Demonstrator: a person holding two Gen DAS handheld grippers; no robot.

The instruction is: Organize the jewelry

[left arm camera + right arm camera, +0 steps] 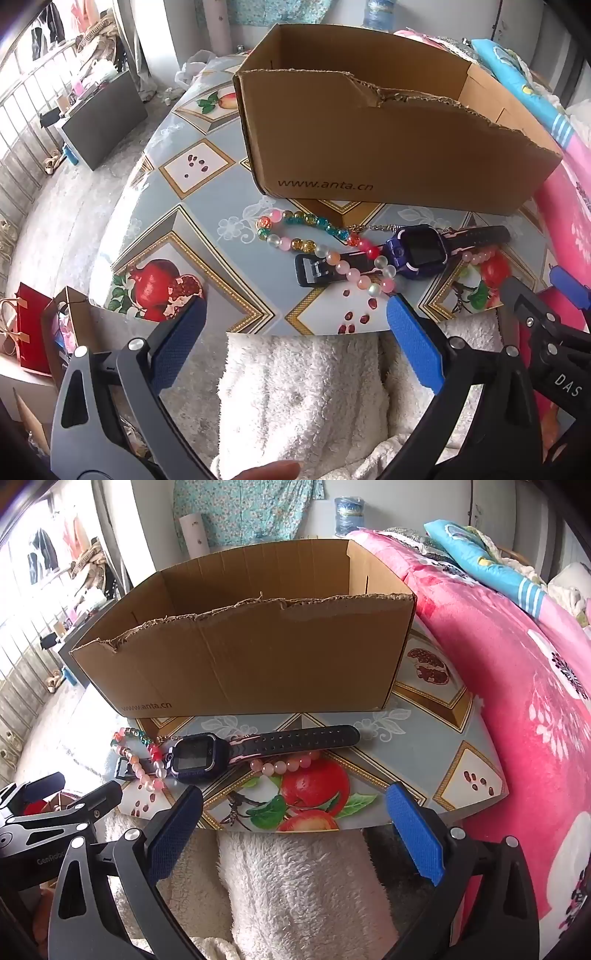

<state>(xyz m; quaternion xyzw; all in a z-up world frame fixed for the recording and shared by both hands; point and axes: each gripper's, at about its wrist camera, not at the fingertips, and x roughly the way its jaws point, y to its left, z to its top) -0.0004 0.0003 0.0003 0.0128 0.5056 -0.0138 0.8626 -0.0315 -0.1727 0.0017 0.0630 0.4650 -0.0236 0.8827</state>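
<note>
Left wrist view shows the beaded bracelet [325,251] draped over the watch [417,251] on the table [207,192] before the cardboard box [369,147], nothing picked yet, so the left gripper [295,317] and right gripper [295,805], both spread and empty, likely need one lowered onto the beads.

One cardboard box [388,147]; one smartwatch [417,251]; two bead bracelets, multicoloured [295,229] and pink [284,764]; one thin chain [384,228].
</note>
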